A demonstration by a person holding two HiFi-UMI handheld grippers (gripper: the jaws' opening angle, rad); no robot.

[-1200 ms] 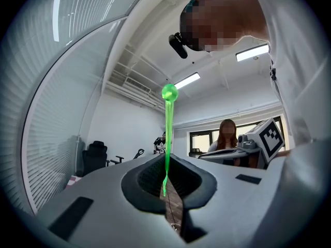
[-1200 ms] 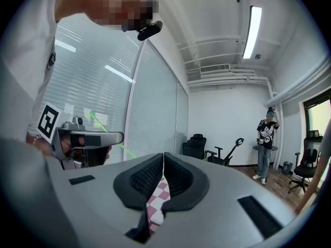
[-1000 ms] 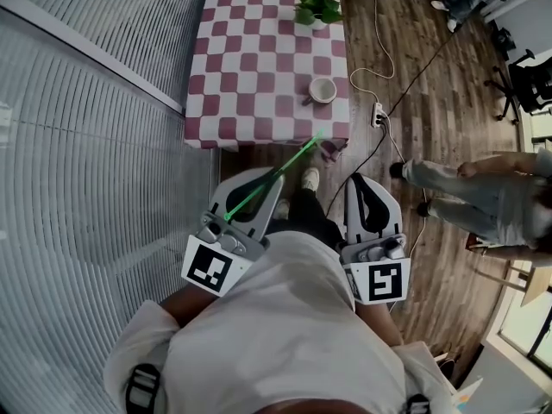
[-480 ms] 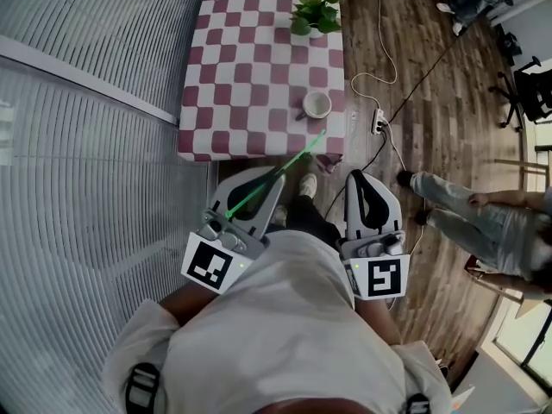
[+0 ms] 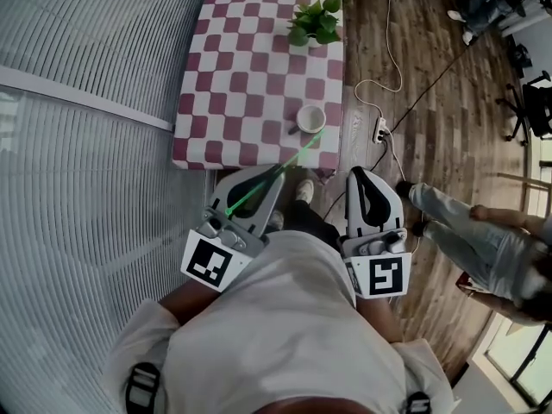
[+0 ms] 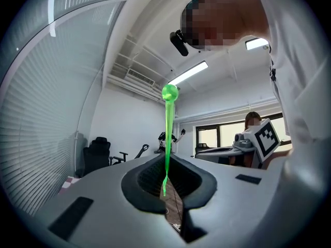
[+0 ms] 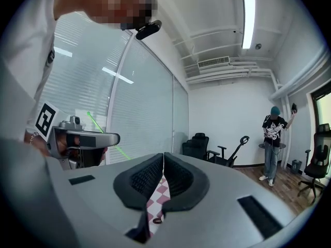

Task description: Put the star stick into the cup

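Head view: the left gripper point(image 5: 277, 173) has its jaws clamped on the low end of the green star stick point(image 5: 295, 154). The stick slants up and to the right. Its far end shows over the near edge of the checkered surface point(image 5: 233, 102), right by the white cup point(image 5: 310, 117); can't tell if it touches. The cup sits near the surface's near right corner, and a potted plant point(image 5: 312, 22) is at the far right one. The right gripper point(image 5: 360, 172) is held alongside, over the wood floor point(image 5: 431, 145).

Left gripper view: the jaws are squeezed together with the stick pinched between the pads, and it stands straight up out of them to a blobby green head. The right gripper point(image 6: 204, 150) is off to the right.

Right gripper view: the jaws are closed pad to pad, nothing in them. The checkered surface point(image 7: 161, 192) peeks through the gap below. The left gripper point(image 7: 111, 137) is at left, and another person point(image 7: 272, 138) stands at the back right.
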